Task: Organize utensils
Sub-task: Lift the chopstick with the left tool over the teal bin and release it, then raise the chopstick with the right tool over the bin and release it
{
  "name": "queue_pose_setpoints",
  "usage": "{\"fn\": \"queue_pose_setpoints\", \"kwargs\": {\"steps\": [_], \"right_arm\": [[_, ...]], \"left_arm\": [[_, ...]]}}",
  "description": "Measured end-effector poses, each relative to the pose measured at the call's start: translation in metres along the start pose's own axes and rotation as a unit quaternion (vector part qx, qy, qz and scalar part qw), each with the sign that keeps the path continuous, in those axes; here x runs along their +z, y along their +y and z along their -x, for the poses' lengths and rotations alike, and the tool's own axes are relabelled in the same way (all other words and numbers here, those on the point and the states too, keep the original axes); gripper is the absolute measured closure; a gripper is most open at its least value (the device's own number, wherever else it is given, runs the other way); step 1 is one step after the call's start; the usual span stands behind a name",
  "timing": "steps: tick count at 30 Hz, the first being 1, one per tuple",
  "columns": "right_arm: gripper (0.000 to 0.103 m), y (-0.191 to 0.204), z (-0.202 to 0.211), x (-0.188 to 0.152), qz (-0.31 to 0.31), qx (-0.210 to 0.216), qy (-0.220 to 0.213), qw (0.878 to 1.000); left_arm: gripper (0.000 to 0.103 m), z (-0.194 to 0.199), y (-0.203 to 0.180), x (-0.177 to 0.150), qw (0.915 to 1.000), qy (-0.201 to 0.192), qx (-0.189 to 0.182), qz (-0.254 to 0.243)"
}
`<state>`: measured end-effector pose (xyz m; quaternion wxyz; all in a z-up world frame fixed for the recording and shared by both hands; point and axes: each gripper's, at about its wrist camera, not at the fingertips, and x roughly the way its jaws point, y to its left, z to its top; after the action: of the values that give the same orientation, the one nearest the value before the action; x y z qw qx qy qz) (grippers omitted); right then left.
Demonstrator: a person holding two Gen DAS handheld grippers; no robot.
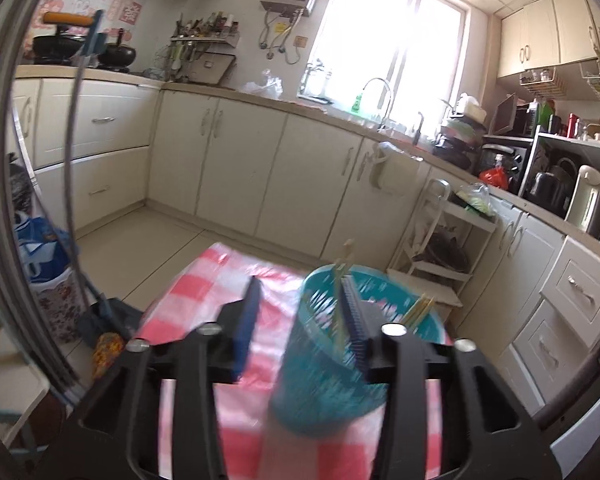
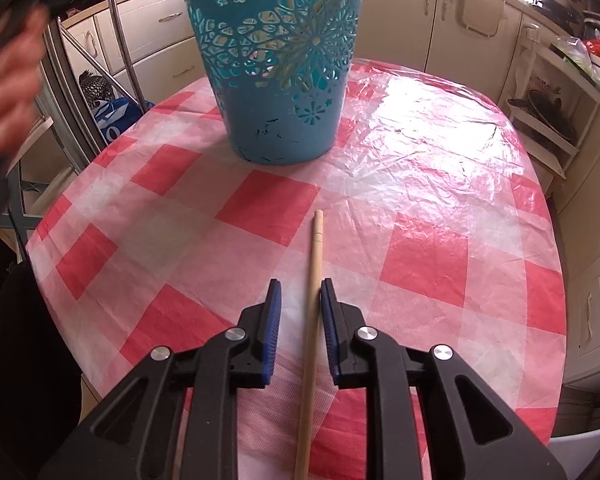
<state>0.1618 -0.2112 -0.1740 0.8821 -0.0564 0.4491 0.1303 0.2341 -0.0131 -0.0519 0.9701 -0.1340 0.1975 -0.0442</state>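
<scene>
A wooden chopstick point(image 2: 310, 320) lies on the checked tablecloth point(image 2: 420, 248) between the parted tongs of the right gripper point(image 2: 300, 320), nearer the right pad, unclamped. Farther off stands the blue basket point(image 2: 276, 80). The left gripper point(image 1: 300, 320) hangs apart over the basket, chopsticks point(image 1: 418, 312) inside.

Your teal basket point(image 2: 278, 68), cut through with flower patterns, stands upright near the far edge of the counter point(image 2: 420, 208), with several pale chopsticks point(image 1: 418, 310) leaning inside it. One more wooden chopstick point(image 2: 312, 304) lies flat toward the near edge, pointing at the basket.
</scene>
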Motion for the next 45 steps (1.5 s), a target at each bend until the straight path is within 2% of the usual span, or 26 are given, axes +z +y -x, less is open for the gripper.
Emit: {"fn": "queue_pose_setpoints", "kwargs": {"steps": [1,3,5,8,14,19,24,28,31,35,40,45], "right_arm": [[0.091,0.000,0.000,0.000,-0.001,-0.001,-0.002,1.000],[0.097,-0.006,0.000,0.000,-0.018,0.009,-0.002,1.000],[0.097,-0.018,0.002,-0.001,-0.057,0.040,-0.003,0.998],[0.097,-0.035,0.015,0.000,-0.112,0.083,-0.024,0.990],[0.097,-0.052,0.062,0.016,-0.177,0.190,-0.100,0.960],[0.097,-0.043,0.101,0.053,-0.182,0.242,-0.156,0.940],[0.097,-0.033,0.132,0.112,-0.170,0.278,-0.216,0.920],[0.097,-0.025,0.132,0.165,-0.160,0.261,-0.256,0.917],[0.097,-0.025,0.115,0.201,-0.171,0.223,-0.278,0.919],[0.096,-0.027,0.070,0.234,-0.190,0.176,-0.265,0.929],[0.096,-0.022,0.037,0.241,-0.168,0.134,-0.232,0.949],[0.096,-0.016,0.038,0.220,-0.148,0.135,-0.209,0.957]], "left_arm": [[0.049,0.004,0.008,-0.010,0.9999,0.008,0.012,-0.001],[0.048,0.005,0.022,-0.024,0.9990,0.033,0.029,0.005],[0.048,0.007,0.036,-0.037,0.9973,0.058,0.038,0.025],[0.043,0.018,0.050,-0.053,0.9959,0.072,0.043,0.033],[0.034,0.035,0.064,-0.072,0.9951,0.088,0.040,0.020],[0.032,0.040,0.070,-0.077,0.9948,0.095,0.031,0.018],[0.025,0.045,0.067,-0.078,0.9943,0.103,0.023,0.016],[0.022,0.047,0.066,-0.082,0.9928,0.116,0.017,0.024],[0.020,0.050,0.067,-0.085,0.9918,0.125,0.013,0.026],[0.019,0.053,0.069,-0.086,0.9911,0.129,0.015,0.030],[0.019,0.052,0.073,-0.084,0.9907,0.130,0.017,0.038],[0.019,0.058,0.070,-0.076,0.9906,0.130,0.013,0.040]]}}
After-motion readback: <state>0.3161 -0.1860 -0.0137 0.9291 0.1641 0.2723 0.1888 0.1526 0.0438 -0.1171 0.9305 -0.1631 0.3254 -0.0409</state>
